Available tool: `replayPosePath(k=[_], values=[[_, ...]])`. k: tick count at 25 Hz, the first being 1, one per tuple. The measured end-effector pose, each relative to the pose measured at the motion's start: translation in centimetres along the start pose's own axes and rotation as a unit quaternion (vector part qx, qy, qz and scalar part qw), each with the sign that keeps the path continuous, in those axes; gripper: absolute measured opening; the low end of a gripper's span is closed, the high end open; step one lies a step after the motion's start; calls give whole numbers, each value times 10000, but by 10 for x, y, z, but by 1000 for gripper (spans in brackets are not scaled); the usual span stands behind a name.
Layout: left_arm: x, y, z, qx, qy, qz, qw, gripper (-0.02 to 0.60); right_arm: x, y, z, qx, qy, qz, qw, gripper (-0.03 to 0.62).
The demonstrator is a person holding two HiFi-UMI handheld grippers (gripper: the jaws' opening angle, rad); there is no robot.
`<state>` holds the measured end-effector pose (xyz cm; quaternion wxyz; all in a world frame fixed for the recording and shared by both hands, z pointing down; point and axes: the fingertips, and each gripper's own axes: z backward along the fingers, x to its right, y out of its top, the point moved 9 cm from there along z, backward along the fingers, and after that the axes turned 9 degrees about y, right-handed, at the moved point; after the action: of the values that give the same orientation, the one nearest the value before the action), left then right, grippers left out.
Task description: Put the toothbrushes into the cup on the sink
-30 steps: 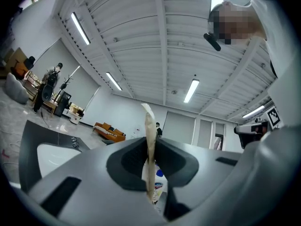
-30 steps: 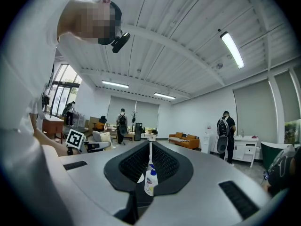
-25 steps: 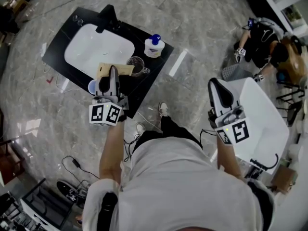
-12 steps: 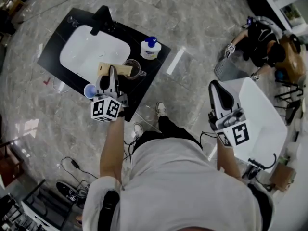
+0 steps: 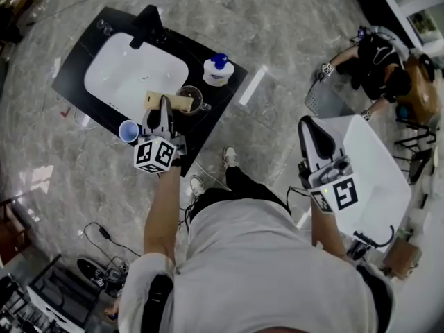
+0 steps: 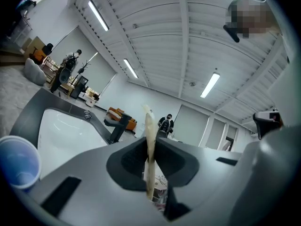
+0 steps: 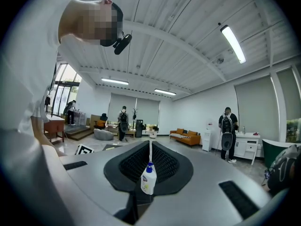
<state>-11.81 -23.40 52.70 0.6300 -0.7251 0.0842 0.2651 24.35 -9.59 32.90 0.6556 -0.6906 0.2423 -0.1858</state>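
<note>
My left gripper hangs over the front of the black sink counter, shut on a flat tan pack that lies crosswise in the jaws. In the left gripper view the pack stands edge-on between the closed jaws. A blue cup sits on the counter just left of this gripper, also in the left gripper view. A glass mug stands at the pack's right end. My right gripper is held far to the right, shut and empty.
The white basin and black faucet fill the counter's left part. A white bottle with a blue cap stands at its right corner. A white table is under my right arm. A person crouches at the upper right.
The left gripper with the tan pack has drifted slightly right, away from the blue cup and toward the glass mug. The right gripper has kept its place.
</note>
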Motion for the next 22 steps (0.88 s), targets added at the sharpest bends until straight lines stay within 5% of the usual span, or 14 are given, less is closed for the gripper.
replayPosePath(k=[22], values=[[1,-41,-26,-621,19,253,9977,55,25,-7,0,-92,59,-39,9999,41]])
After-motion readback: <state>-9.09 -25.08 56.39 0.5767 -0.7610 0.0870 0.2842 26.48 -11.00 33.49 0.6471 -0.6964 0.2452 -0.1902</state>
